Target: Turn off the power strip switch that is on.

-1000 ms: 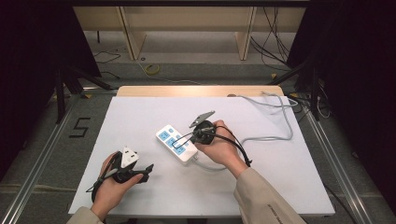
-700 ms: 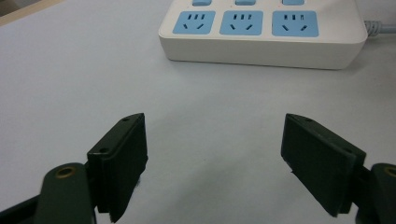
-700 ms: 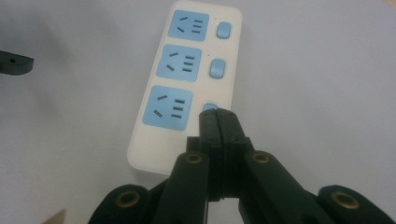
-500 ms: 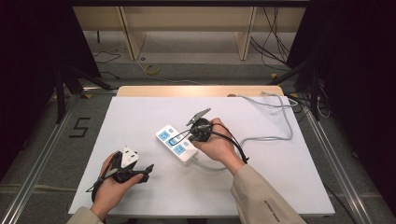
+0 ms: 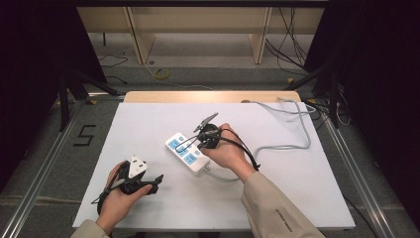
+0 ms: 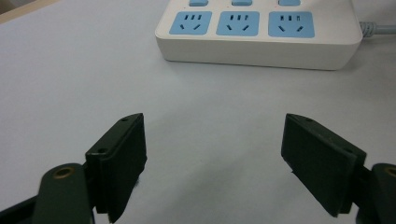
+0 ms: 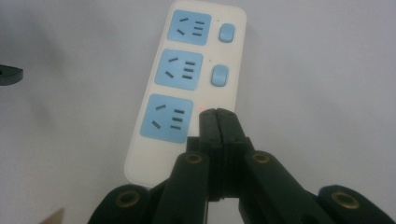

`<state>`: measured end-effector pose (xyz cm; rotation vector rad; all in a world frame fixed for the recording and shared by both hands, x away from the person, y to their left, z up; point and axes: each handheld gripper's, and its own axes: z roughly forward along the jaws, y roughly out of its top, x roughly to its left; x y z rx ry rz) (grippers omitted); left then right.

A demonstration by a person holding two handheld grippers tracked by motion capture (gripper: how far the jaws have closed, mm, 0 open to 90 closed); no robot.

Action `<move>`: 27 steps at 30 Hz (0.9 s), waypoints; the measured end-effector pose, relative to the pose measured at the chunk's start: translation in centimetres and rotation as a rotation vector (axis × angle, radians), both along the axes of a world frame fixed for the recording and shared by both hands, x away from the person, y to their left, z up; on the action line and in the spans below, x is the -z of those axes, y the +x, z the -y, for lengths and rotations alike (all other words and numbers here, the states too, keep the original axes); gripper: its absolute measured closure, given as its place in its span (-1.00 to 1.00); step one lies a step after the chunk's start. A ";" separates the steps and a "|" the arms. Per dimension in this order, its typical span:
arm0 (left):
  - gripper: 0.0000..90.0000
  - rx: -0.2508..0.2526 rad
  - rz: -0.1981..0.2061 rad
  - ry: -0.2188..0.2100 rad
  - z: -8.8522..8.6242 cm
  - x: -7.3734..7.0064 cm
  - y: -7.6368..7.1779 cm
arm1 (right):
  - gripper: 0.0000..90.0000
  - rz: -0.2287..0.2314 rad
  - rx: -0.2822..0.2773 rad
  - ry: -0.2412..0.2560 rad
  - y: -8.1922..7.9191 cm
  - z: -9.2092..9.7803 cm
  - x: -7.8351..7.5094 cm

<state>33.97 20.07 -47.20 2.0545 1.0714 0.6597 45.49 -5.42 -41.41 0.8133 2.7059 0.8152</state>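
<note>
A white power strip (image 5: pixel 184 151) with three blue sockets lies mid-table. From the right gripper view, the strip (image 7: pixel 187 84) shows two blue switches; the third is hidden under my jaws. My right gripper (image 7: pixel 216 116) is shut, tips down on the strip beside the nearest socket, where a small red light (image 7: pixel 201 110) glows. From above, the right gripper (image 5: pixel 197 144) hangs over the strip's near half. My left gripper (image 5: pixel 156 179) rests at the front left, open and holding nothing. Its jaws (image 6: pixel 212 140) stand wide apart, facing the strip (image 6: pixel 257 42) from a short distance.
The strip's grey cable (image 5: pixel 292 146) runs right, then loops to the table's back right corner. The white tabletop (image 5: pixel 307 193) has a wooden edge (image 5: pixel 213 96) at the back. A "5" mark (image 5: pixel 85 135) sits on the floor at left.
My right gripper has shifted slightly left over the power strip, staying shut. The left gripper has not moved.
</note>
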 end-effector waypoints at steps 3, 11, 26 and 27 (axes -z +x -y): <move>-0.51 0.001 0.000 -0.002 0.0 0.0 0.0 | 1.00 -0.003 0.001 0.000 0.2 -0.1 0.0; -0.50 0.006 0.001 0.001 0.1 0.0 0.0 | 1.00 -0.012 0.007 -0.010 0.6 -0.5 0.2; -0.48 0.008 0.007 -0.001 0.1 0.0 0.0 | 1.00 -0.029 0.007 -0.033 1.5 -1.3 0.7; -0.48 0.009 0.006 -0.001 0.1 0.0 0.0 | 1.00 -0.036 0.009 -0.040 1.6 -1.3 0.7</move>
